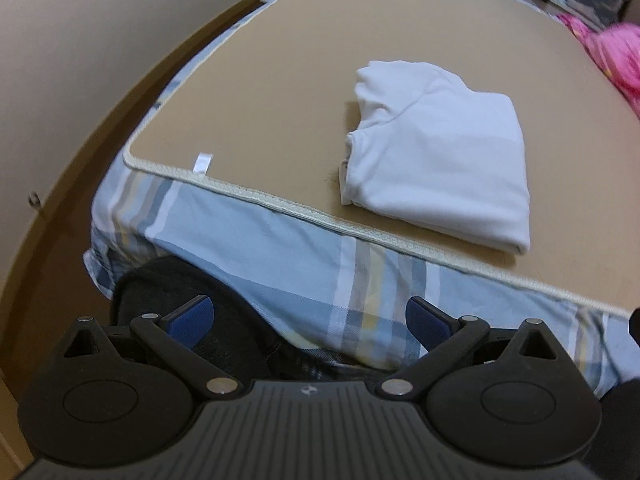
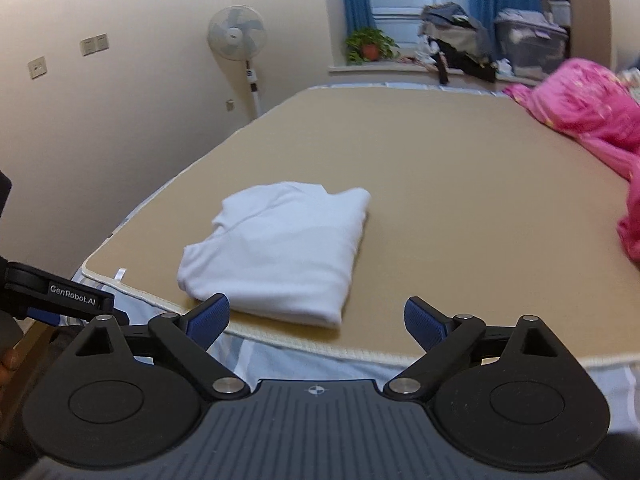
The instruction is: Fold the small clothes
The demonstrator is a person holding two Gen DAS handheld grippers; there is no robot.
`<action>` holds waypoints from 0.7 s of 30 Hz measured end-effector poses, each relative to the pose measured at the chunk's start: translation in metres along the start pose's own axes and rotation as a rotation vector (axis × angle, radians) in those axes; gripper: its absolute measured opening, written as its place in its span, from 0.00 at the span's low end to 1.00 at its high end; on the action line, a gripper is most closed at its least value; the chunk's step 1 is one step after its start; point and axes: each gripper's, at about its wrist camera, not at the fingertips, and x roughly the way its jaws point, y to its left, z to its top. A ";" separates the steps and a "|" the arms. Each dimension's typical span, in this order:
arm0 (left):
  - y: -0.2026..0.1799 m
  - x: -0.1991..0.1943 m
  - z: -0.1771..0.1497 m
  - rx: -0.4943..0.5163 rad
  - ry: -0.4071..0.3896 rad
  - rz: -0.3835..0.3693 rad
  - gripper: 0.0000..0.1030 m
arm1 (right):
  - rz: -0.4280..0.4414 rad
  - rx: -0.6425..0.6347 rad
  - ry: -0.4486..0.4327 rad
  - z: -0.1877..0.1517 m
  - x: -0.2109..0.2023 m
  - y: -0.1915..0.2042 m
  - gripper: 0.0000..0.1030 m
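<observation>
A white garment lies folded into a compact rectangle on the tan mat, close to the mat's near edge. It also shows in the right wrist view. My left gripper is open and empty, held back from the bed over the plaid sheet, left of the garment. My right gripper is open and empty, just short of the garment's near edge. The left gripper's side shows at the far left of the right wrist view.
The tan mat lies on a bed with a blue plaid sheet. A pink blanket is heaped at the right. A standing fan is by the wall. Clutter lines the window sill. A dark cloth hangs below.
</observation>
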 end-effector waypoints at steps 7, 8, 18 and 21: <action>-0.022 -0.022 -0.005 0.100 -0.079 0.056 0.99 | -0.017 0.059 -0.019 -0.006 -0.009 -0.005 0.92; -0.024 -0.025 -0.006 0.105 -0.087 0.056 0.99 | -0.021 0.060 -0.020 -0.006 -0.009 -0.005 0.92; -0.032 -0.018 -0.009 0.142 -0.072 0.039 0.99 | -0.033 0.063 0.023 -0.007 0.003 -0.007 0.92; -0.031 -0.012 -0.005 0.133 -0.059 0.040 0.99 | -0.037 0.060 0.037 -0.006 0.008 -0.008 0.92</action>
